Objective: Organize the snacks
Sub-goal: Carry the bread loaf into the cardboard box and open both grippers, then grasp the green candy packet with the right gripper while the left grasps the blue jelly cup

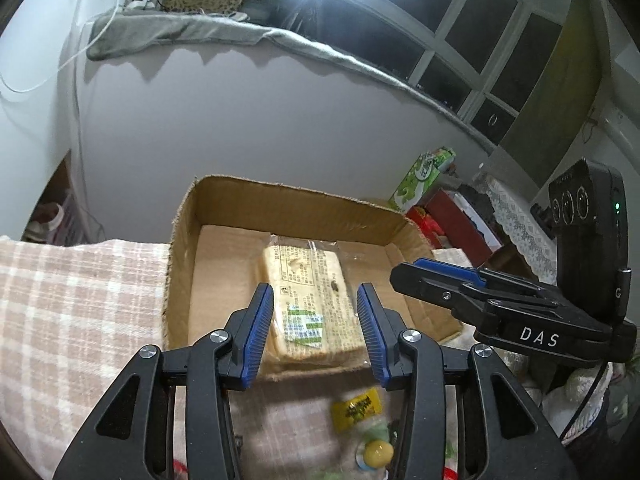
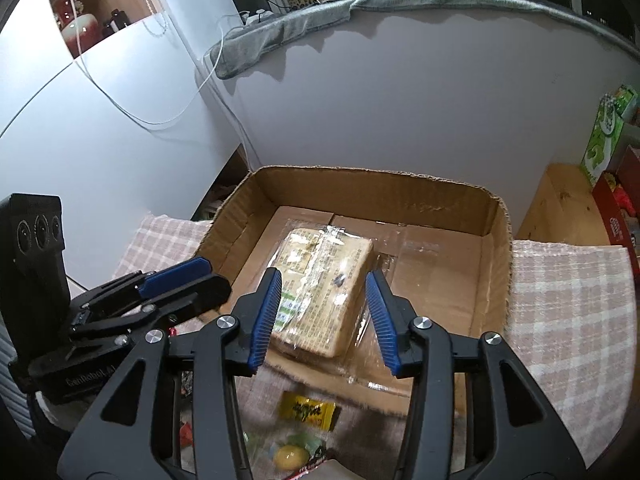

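A clear-wrapped block of sliced bread (image 1: 308,276) (image 2: 320,300) lies in the open cardboard box (image 1: 280,200) (image 2: 360,188), its near end propped on the box's front wall. In the left wrist view my left gripper (image 1: 314,290) is open, its blue pads either side of the package's near end with slim gaps. My right gripper (image 2: 324,274) is open the same way around that package, the wrapper's loose edge close to its right pad. Each gripper shows in the other's view: the right one (image 1: 424,270) beside the box, the left one (image 2: 208,270) at the box's left corner.
The box stands on a pink checked cloth (image 1: 80,300) (image 2: 572,300). In front of it lie a yellow snack packet (image 1: 356,408) (image 2: 310,410), a round yellow sweet (image 1: 378,452) and other small wrapped snacks. A green carton (image 1: 424,176) and red box (image 1: 452,216) stand at the right.
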Action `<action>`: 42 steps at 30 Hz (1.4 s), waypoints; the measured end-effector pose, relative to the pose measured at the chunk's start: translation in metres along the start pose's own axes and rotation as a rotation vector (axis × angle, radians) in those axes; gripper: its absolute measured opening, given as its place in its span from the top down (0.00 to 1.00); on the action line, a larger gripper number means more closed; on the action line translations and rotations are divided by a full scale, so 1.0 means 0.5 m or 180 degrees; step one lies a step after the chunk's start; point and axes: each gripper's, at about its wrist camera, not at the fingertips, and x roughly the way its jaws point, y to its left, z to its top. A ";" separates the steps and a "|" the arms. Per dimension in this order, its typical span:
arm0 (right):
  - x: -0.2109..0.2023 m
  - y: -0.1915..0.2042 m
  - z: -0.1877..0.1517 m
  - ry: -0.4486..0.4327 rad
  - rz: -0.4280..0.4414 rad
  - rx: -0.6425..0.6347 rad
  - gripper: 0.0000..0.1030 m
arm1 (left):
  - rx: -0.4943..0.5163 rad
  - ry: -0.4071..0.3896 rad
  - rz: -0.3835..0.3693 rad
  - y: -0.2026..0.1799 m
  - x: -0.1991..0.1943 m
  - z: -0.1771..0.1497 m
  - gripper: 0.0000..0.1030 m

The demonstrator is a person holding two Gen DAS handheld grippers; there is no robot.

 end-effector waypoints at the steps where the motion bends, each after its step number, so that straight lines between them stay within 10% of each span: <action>1: -0.011 0.004 -0.003 -0.0018 -0.0005 -0.0007 0.55 | 0.0002 -0.0025 0.0002 -0.001 -0.012 -0.001 0.59; 22: -0.167 0.040 -0.217 0.0013 -0.0246 -0.0267 0.55 | -0.0194 -0.0132 0.0268 0.072 -0.204 -0.173 0.59; 42: -0.078 -0.019 -0.331 0.0707 -0.0456 -0.0539 0.55 | -0.0369 0.0465 0.0155 0.064 -0.141 -0.317 0.59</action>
